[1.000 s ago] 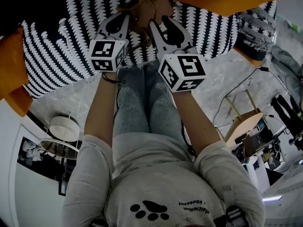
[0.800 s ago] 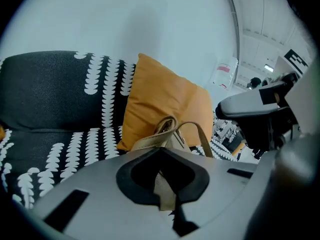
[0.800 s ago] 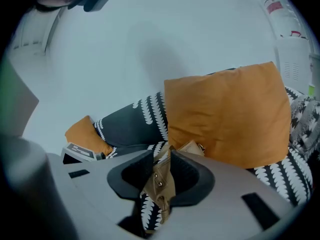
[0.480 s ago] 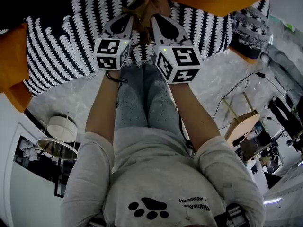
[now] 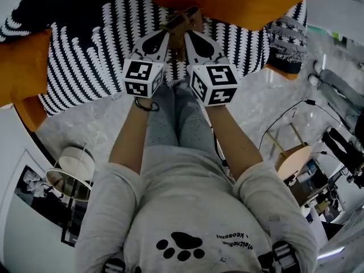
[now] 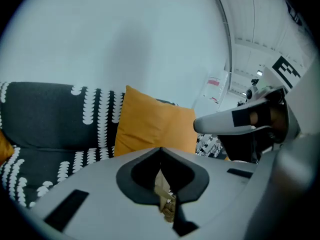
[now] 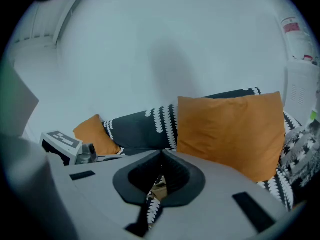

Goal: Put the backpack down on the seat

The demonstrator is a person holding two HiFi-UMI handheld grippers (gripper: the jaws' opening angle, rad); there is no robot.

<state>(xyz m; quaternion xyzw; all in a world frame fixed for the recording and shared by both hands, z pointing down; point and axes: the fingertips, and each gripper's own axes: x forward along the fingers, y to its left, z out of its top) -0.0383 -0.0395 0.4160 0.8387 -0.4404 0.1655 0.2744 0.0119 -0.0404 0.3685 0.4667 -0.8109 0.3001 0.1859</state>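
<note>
Progress: the task is incomplete, in my judgement. The backpack (image 5: 181, 20) shows only as a small tan piece at the gripper tips, over the patterned seat (image 5: 85, 61) in the head view. Its main body cannot be made out, nor whether it rests on the seat or hangs clear.

The left gripper (image 5: 165, 34) is pressed together on a fold of that tan material. The right gripper (image 5: 189, 35) has just been closing, and now pinches the same material from the other side. Both holds are in place. What appears left is to settle the load on the seat and let go.

Materials:
- The visible part of the backpack is tan, creased and leathery, with a knotted or braided end showing in the left gripper view.
- The seat is soft upholstery, black with rows of white leaf-like marks.
- A cushion (image 5: 233, 1) behind is orange plain cloth, plump and roughly square.
- The jaws are matte grey and rigid, with a black recess at the throat.
</note>
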